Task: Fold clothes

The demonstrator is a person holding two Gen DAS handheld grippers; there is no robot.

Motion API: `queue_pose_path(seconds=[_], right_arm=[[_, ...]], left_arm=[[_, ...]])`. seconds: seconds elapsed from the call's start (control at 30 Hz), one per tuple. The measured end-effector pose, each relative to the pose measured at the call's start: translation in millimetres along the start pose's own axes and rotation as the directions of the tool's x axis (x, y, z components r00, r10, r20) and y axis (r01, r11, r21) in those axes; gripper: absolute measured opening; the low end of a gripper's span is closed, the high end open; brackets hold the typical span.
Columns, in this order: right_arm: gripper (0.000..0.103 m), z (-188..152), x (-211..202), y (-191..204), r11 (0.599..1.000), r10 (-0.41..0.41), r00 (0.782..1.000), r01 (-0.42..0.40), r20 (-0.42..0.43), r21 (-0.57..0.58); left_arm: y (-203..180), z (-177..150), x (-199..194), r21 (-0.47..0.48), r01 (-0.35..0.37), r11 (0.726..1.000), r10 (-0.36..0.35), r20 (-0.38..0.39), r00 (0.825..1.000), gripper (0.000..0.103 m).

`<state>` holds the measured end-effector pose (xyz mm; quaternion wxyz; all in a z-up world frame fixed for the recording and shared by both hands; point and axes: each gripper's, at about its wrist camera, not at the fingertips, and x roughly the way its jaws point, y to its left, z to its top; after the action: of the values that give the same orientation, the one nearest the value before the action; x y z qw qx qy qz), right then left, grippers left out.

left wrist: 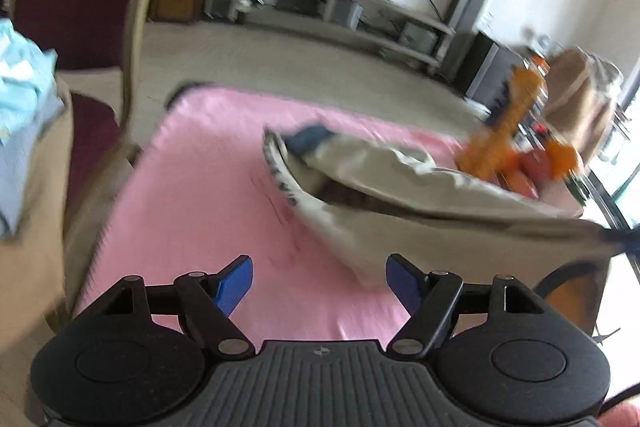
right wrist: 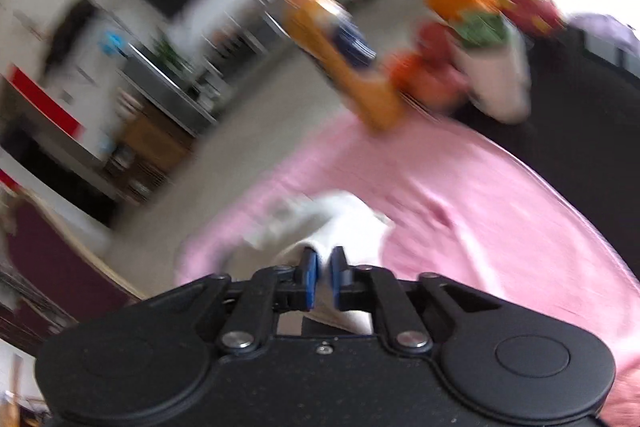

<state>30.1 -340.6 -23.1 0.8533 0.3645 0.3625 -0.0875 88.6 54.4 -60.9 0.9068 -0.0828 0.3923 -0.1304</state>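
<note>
The left gripper [left wrist: 319,281] hangs with jaws wide and empty over the pink cloth [left wrist: 208,187]; ahead and rightward lies the beige garment [left wrist: 384,195], one end lifted (probably to fold it) by the right gripper [right wrist: 324,273], jaws pinched on it.
</note>
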Motion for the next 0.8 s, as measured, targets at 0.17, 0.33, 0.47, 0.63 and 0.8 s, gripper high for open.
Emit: queue_pose_path(seconds=[0.17,0.33,0.47,0.63,0.8], right_arm=[[0.042,-24.2,39.7,-68.4,0.993,-0.103,0.986,0.111,-0.130,0.051],[0.057,-33.3,50.5,-101.0,0.998,0.024,0.997,-0.019,-0.078,0.064],[0.057,-33.2,53.1,-113.4,0.991,0.087,0.994,-0.079,-0.071,0.111],[0.057,-30.2,48.7,-117.5,0.980,0.154,0.986,-0.144,-0.065,0.139],[0.057,-30.2,51.7,-116.0,0.968,0.205,0.976,-0.191,-0.072,0.162]], left_arm=[[-13.4,-32.0,14.6,0.022,-0.021,1.000,0.023,-0.104,0.994,0.073],[-19.3,-45.7,51.6,-0.050,-0.036,0.998,0.026,-0.195,0.980,0.066],[-28.6,-50.8,88.3,-0.183,-0.003,0.983,-0.043,-0.249,0.967,0.033],[-48.5,-53.9,120.2,-0.262,0.017,0.965,-0.093,-0.278,0.956,0.034],[-51.0,-50.8,132.9,-0.253,-0.063,0.966,-0.010,-0.276,0.961,0.052]])
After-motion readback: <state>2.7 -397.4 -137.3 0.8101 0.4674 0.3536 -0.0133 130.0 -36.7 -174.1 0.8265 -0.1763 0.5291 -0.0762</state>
